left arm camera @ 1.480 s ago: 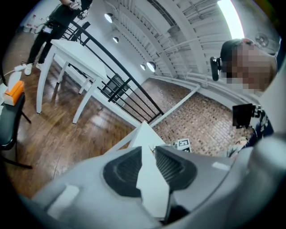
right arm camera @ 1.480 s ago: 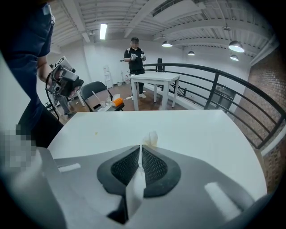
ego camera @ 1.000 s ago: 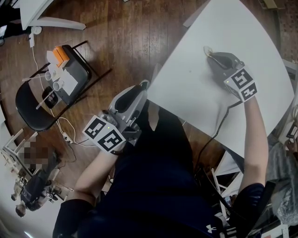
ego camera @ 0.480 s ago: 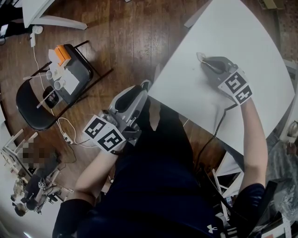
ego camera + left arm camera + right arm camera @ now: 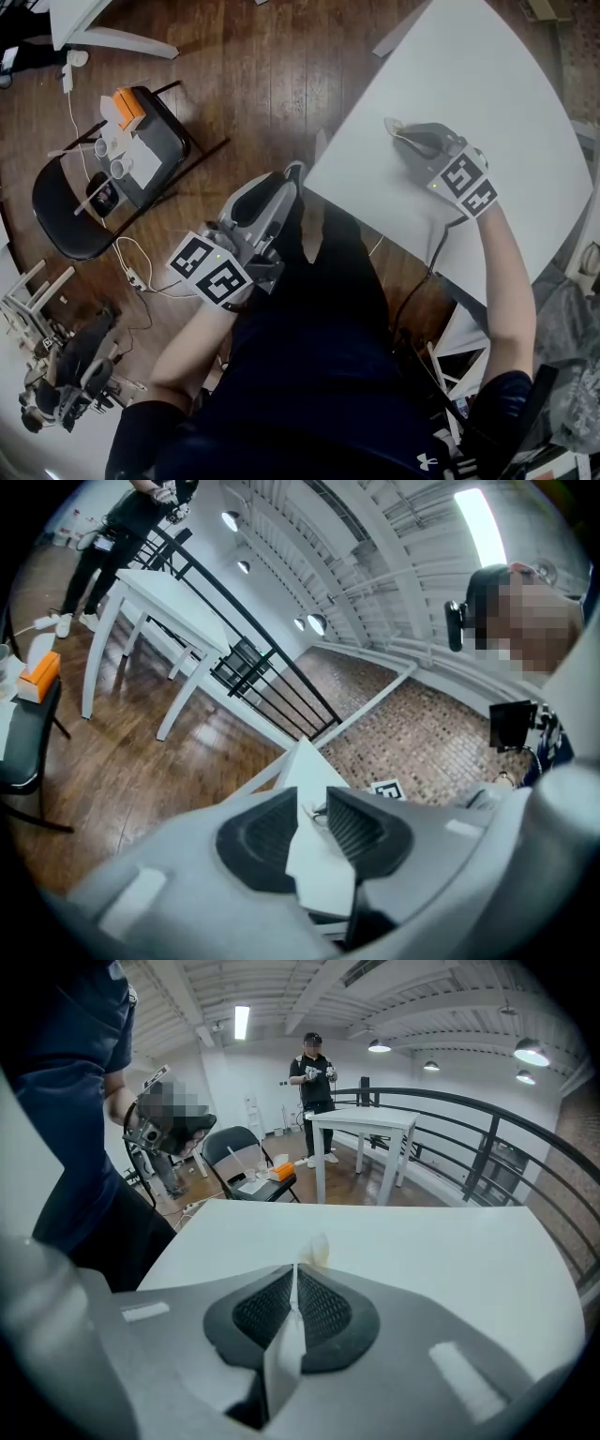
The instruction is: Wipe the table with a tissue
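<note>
A big white table fills the upper right of the head view. My right gripper rests low on it, near its left edge, shut on a small white tissue that pokes out past the fingertips onto the tabletop. In the right gripper view the tissue sticks up from between the closed black pads, with the table beyond. My left gripper hangs off the table beside its near corner, over the person's lap. Its jaws stand slightly apart with nothing between them; the table corner shows through the gap.
A black folding chair with an orange box and cups stands on the wooden floor at left. A cable runs off the table's near edge. Across the room a person stands by another white table, with a black railing to the right.
My right gripper has slid the tissue across the table, leftward and toward the near edge. The left gripper has stayed still.
</note>
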A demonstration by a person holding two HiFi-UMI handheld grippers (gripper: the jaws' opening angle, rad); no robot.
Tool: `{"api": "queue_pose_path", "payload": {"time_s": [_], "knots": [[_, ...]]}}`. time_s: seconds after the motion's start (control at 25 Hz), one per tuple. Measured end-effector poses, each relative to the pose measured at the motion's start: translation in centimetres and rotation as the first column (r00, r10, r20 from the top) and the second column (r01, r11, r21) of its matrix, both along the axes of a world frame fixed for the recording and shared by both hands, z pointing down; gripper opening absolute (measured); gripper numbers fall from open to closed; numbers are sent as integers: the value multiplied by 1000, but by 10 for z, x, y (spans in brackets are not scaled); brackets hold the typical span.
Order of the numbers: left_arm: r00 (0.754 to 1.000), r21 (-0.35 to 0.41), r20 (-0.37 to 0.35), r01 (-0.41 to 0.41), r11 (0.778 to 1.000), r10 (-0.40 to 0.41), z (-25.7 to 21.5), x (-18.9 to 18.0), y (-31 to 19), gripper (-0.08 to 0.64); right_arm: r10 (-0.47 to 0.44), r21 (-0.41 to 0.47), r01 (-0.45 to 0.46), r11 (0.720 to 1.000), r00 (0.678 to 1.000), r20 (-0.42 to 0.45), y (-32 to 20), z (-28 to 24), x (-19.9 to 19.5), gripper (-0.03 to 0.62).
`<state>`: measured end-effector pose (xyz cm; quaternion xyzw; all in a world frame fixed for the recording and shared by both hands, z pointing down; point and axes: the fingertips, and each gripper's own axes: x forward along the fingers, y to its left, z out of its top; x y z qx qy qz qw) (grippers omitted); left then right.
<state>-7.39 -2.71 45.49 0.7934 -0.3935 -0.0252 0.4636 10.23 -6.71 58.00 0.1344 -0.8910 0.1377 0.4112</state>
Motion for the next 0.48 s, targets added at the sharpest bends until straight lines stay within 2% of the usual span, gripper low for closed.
{"api": "queue_pose_path", "payload": {"time_s": [0.48], "knots": [[1000,6,-4,9,1000,-9,-4,-10,11,95,-64,-27,63,998,998,-2,37,0,-28,18]]}}
